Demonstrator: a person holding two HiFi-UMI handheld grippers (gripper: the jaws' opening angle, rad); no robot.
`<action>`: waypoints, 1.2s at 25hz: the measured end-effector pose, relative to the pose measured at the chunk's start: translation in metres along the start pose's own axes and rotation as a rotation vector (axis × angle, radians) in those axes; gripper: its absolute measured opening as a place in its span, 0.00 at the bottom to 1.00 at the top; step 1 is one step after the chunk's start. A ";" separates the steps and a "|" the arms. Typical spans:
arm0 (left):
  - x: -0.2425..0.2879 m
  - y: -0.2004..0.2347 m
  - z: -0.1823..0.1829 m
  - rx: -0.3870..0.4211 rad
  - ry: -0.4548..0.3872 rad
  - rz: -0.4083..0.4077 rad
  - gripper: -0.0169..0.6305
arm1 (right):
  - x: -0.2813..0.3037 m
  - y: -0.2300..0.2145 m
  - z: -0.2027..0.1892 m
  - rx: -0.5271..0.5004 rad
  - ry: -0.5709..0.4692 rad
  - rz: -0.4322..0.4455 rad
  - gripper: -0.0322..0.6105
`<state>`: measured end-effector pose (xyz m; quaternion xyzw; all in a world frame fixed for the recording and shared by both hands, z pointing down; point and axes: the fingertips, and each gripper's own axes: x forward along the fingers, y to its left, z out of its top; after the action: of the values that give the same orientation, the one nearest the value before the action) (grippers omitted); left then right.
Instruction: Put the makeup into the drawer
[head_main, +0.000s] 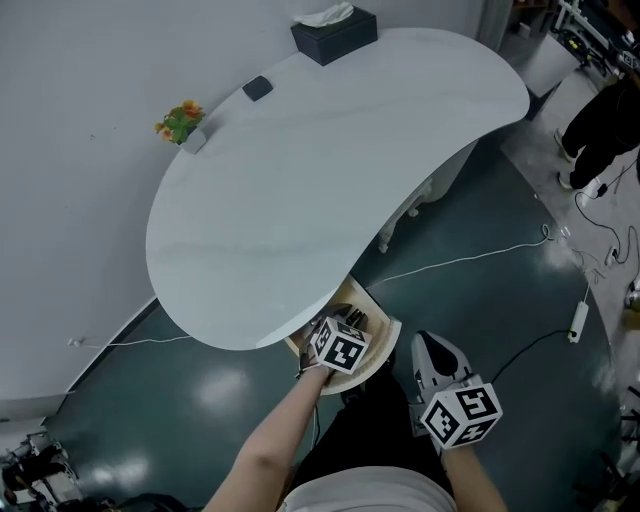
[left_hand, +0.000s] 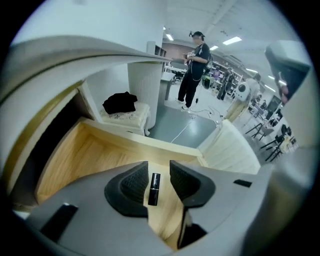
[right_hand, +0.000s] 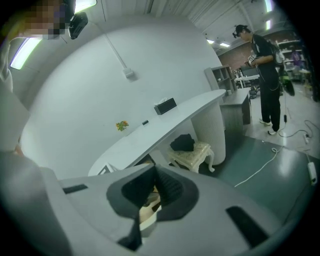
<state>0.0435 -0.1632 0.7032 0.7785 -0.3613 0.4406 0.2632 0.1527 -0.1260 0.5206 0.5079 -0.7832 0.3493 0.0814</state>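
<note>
L tool (left_hand: 158, 170) apart over lipstick (left_hand: 154, 189) in drawer (left_hand: 90, 155), R tool (right_hand: 154, 170) closed empty; white curved table (head_main: 330, 170), teal floor (head_main: 470, 310).

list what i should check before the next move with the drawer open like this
1. Lipstick in the drawer: ok, it lies flat on the wooden floor.
2. Left gripper free of the lipstick: ok, the jaws are apart and the pads are off it.
3. Right gripper free to work: ok, the jaws are together with nothing between them.
4. Drawer closed: not ok, it is pulled out under the table edge.
5. No makeup left on the table: cannot tell. A small dark item lies near the far edge, too small to identify.
</note>
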 end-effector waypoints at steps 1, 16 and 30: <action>-0.006 0.000 0.003 -0.005 -0.015 0.006 0.24 | -0.001 0.003 0.001 -0.004 -0.004 0.004 0.05; -0.092 -0.006 0.022 -0.072 -0.208 0.040 0.20 | -0.021 0.040 0.003 -0.052 -0.064 0.032 0.05; -0.174 -0.001 0.031 -0.064 -0.378 0.080 0.18 | -0.040 0.071 0.007 -0.094 -0.133 0.040 0.05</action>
<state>-0.0017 -0.1273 0.5360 0.8237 -0.4487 0.2851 0.1975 0.1131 -0.0837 0.4629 0.5099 -0.8123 0.2794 0.0461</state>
